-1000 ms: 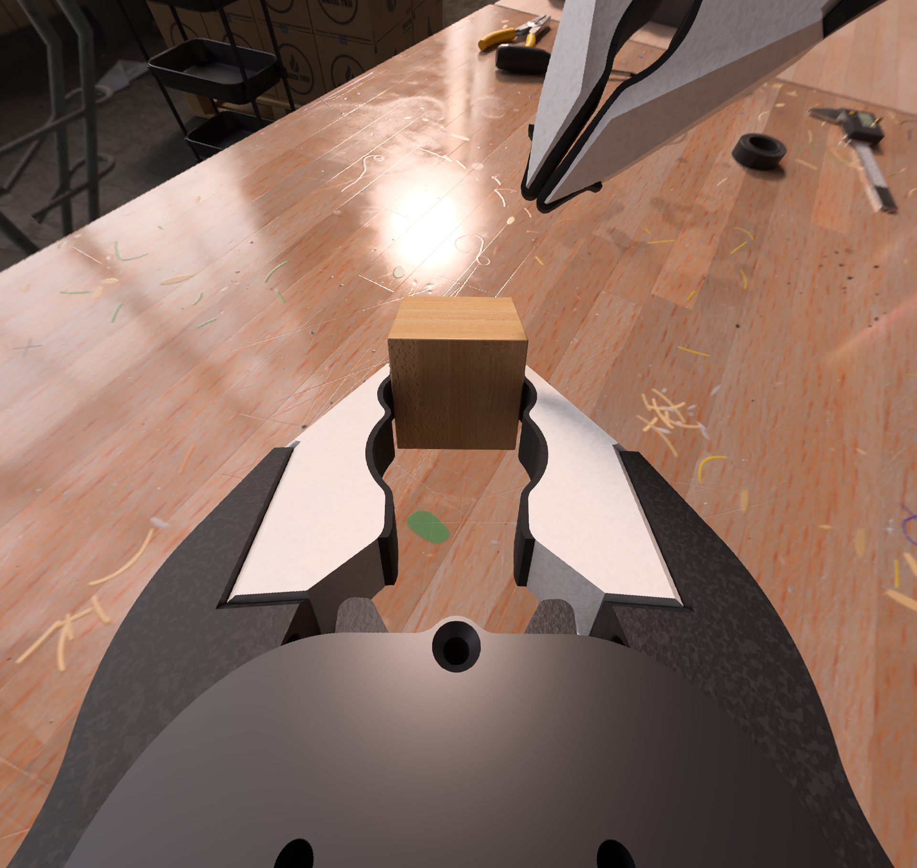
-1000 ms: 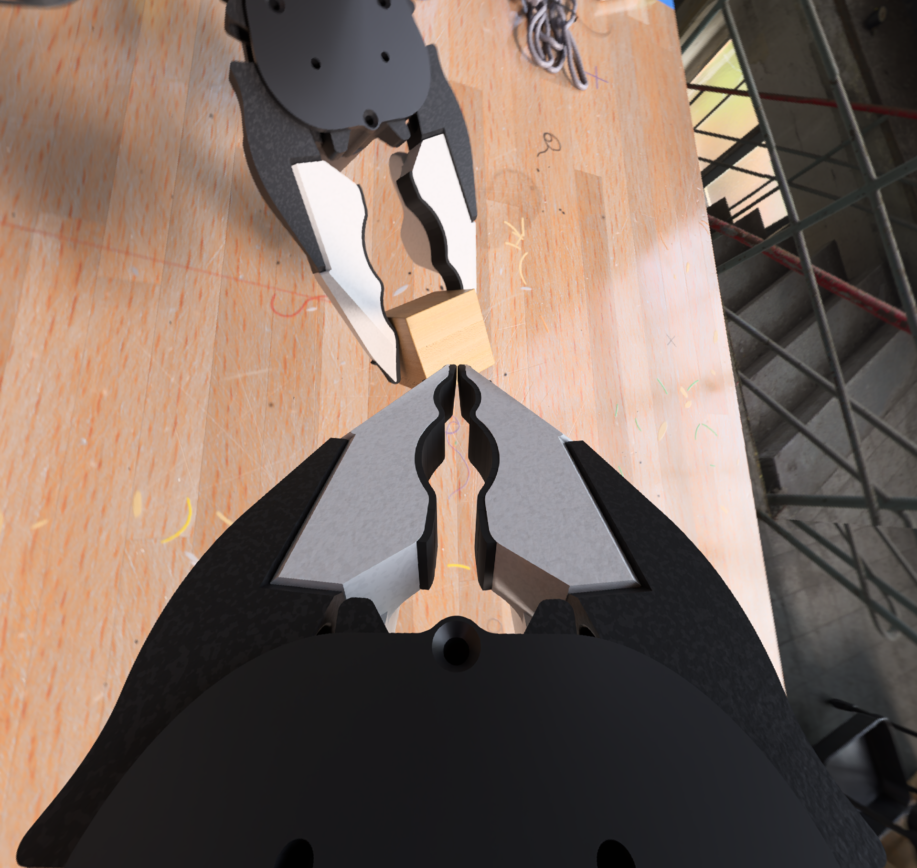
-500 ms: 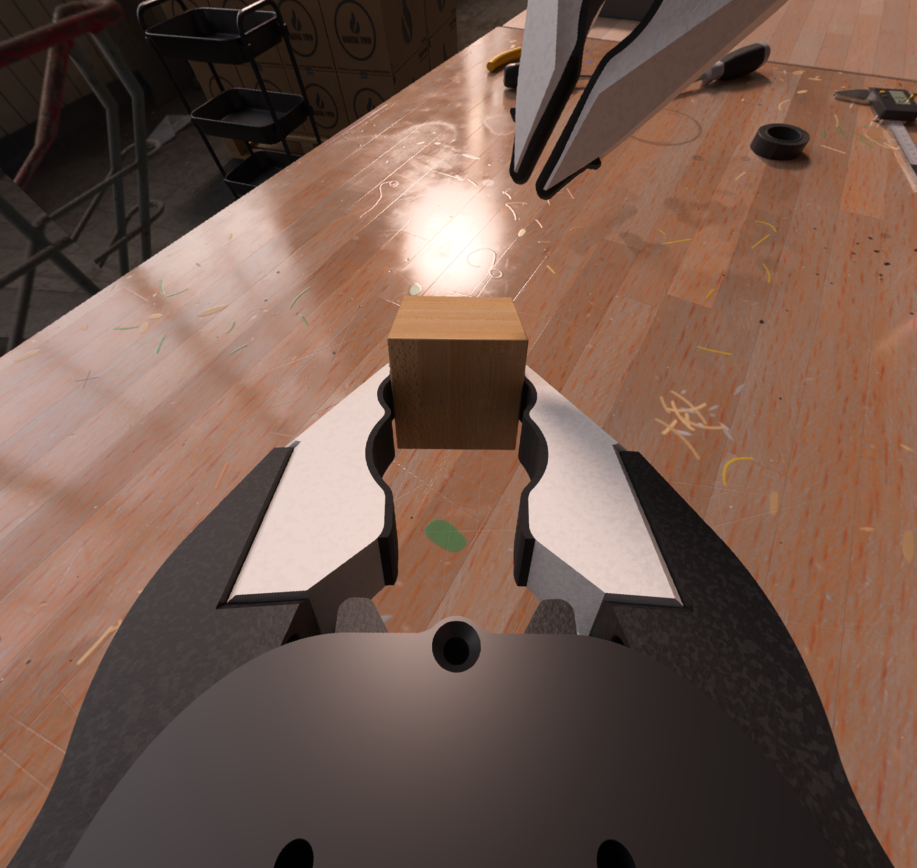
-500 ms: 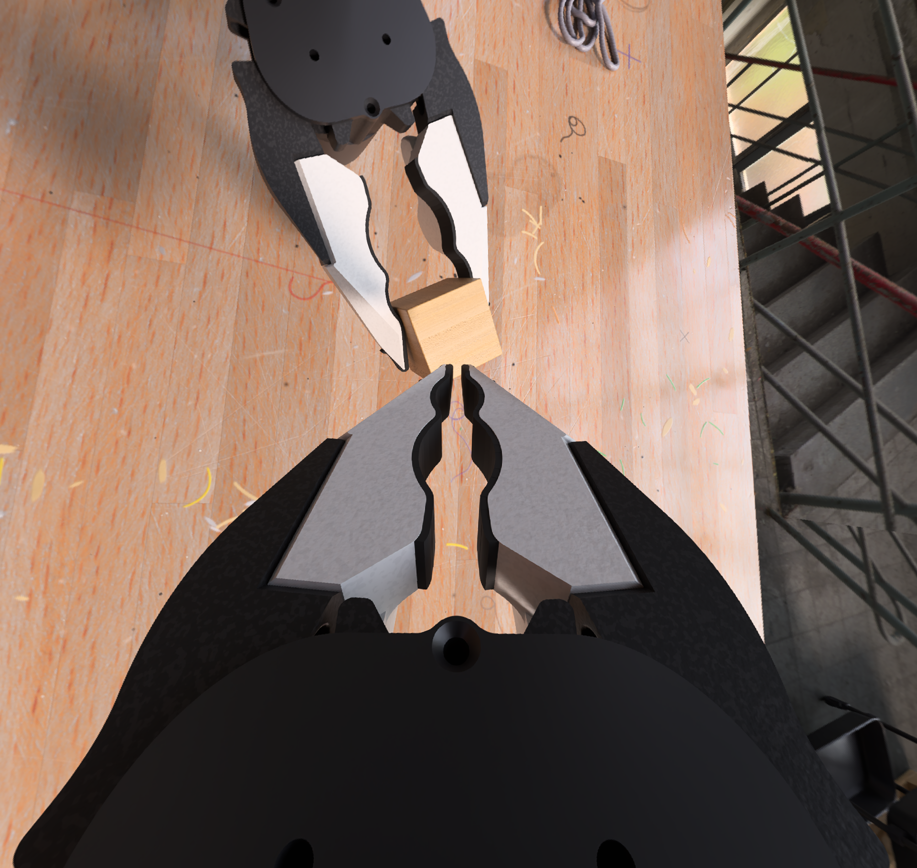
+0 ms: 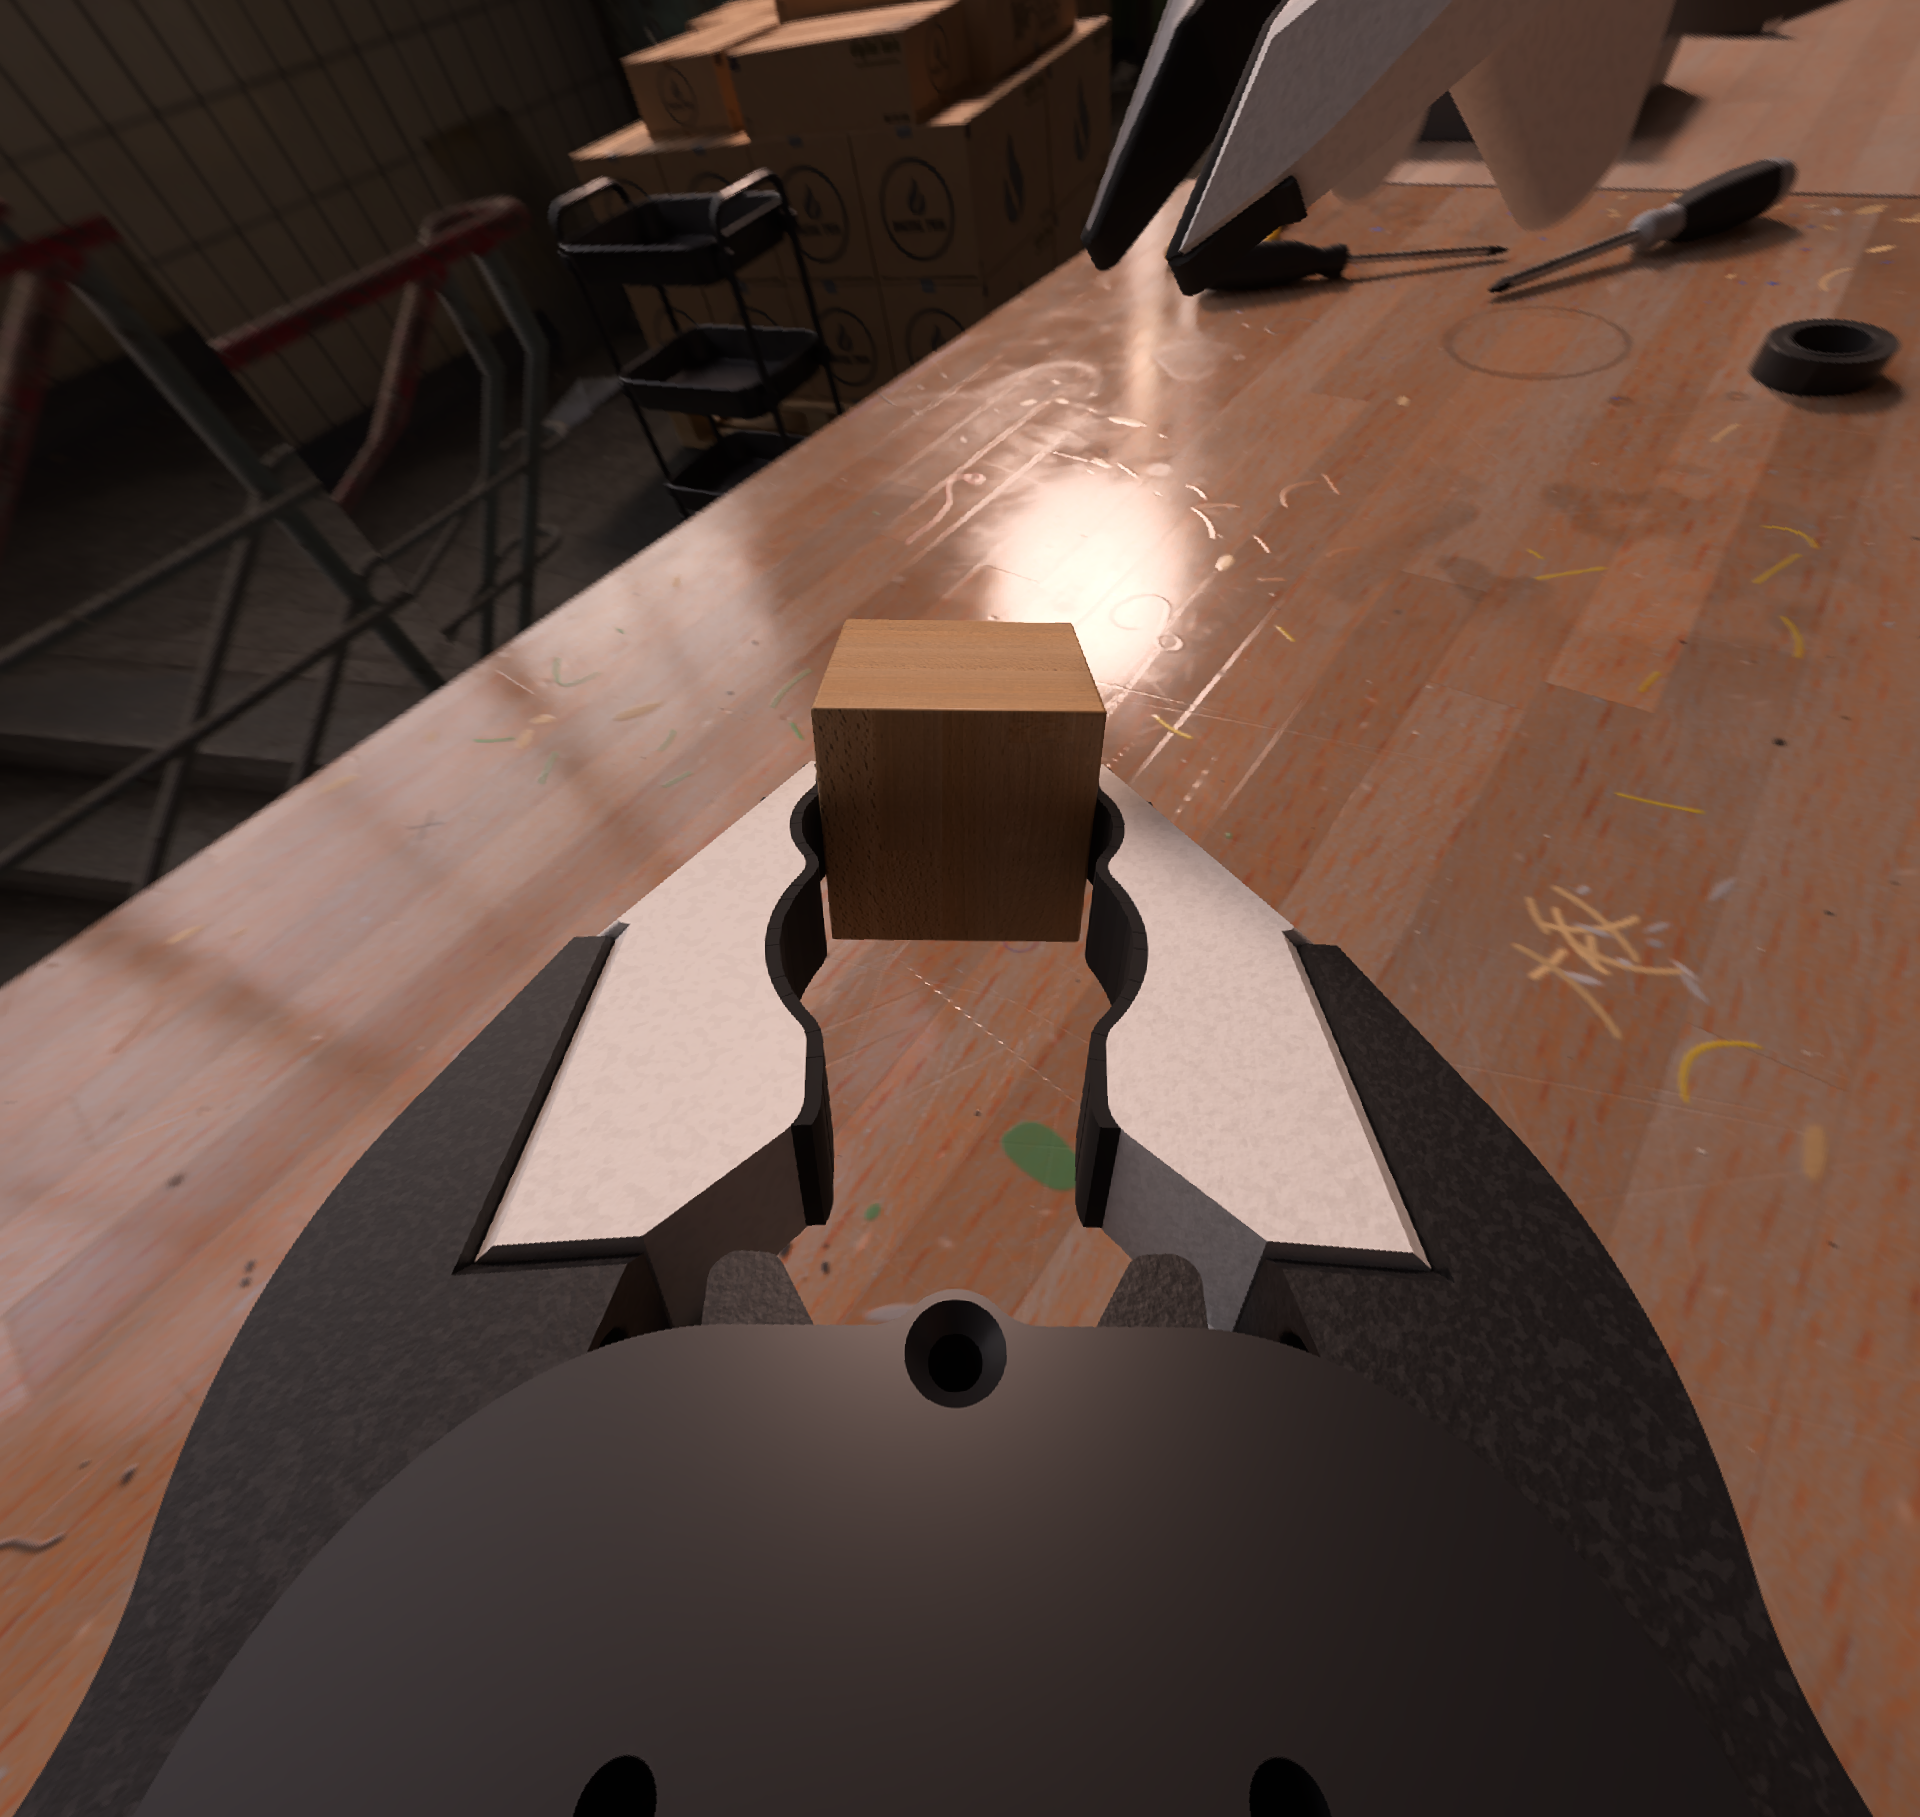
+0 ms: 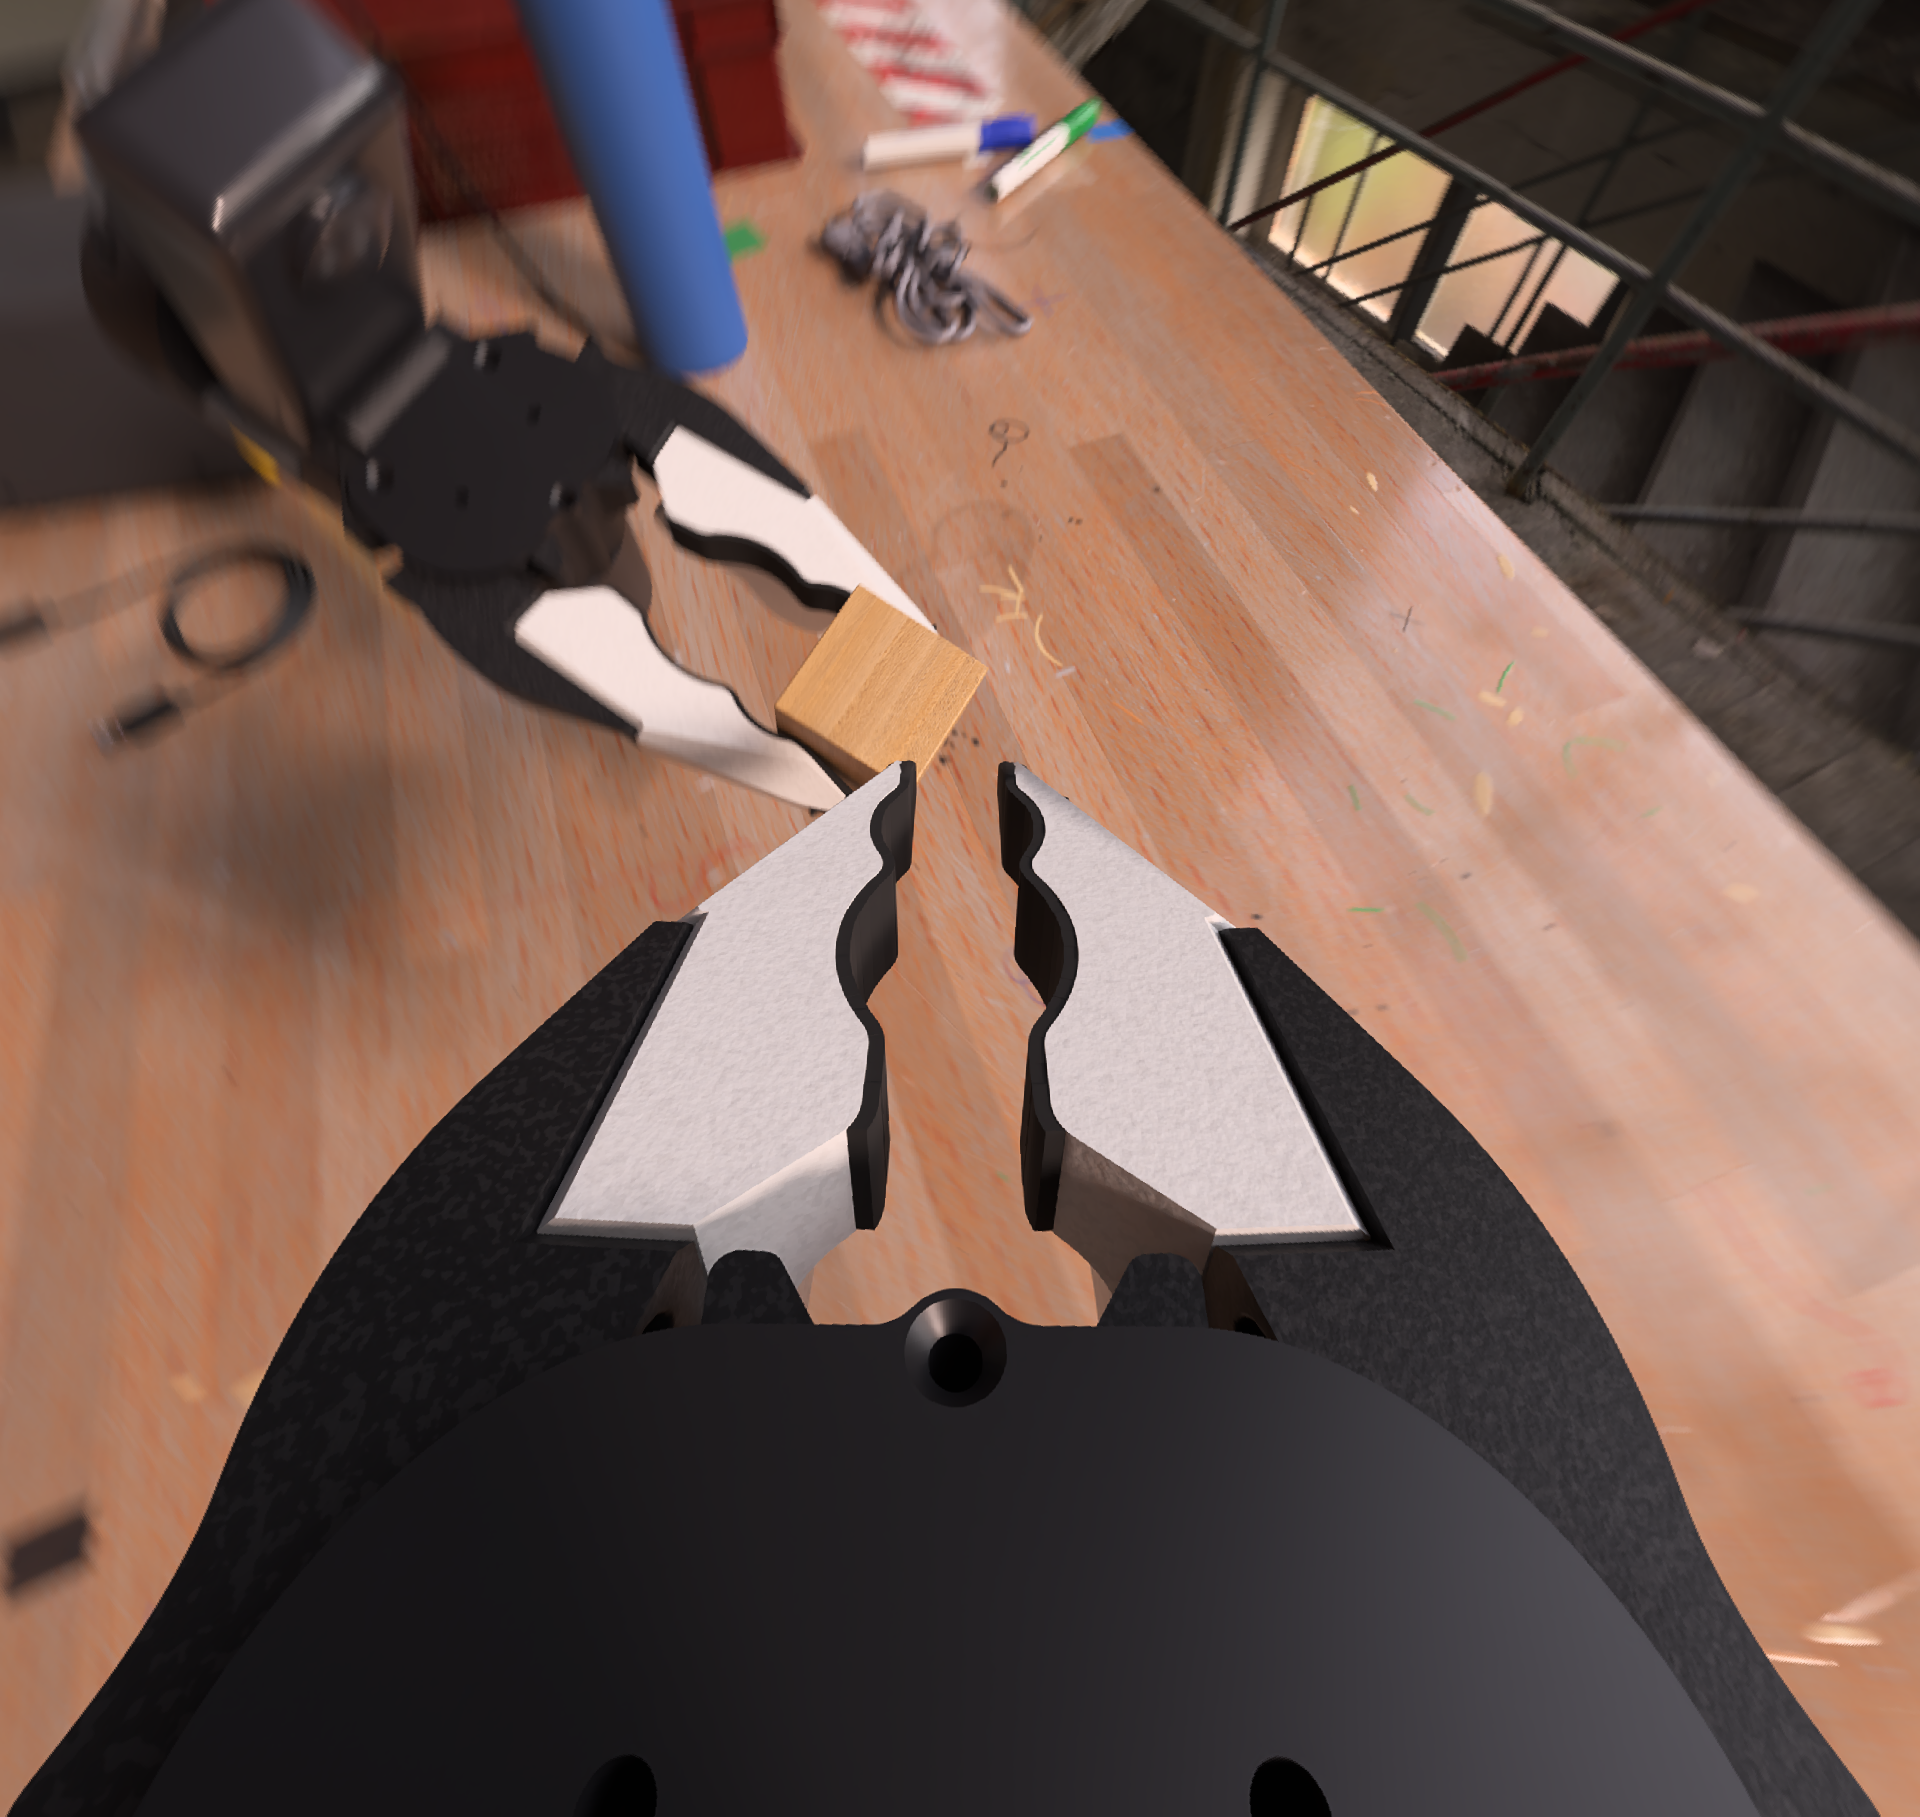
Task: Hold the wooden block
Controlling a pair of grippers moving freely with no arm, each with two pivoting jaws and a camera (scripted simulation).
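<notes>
Clamping the small pale wooden cube [image 5: 956, 811] between its fingertips above the scuffed wooden bench [image 5: 1455, 728], the left gripper [image 5: 956, 832] needed steady squeeze, while the right gripper [image 6: 956, 780], slightly parted, gripped nothing.

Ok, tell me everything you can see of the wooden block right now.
The wooden block is a small light-brown cube with visible grain and sharp edges, looking like plain unfinished wood. It sits clamped between the fingertips of the left gripper, one finger on each side face, apparently lifted clear of the workbench, roughly level. The right gripper is close by, slightly open, not touching it.
</notes>
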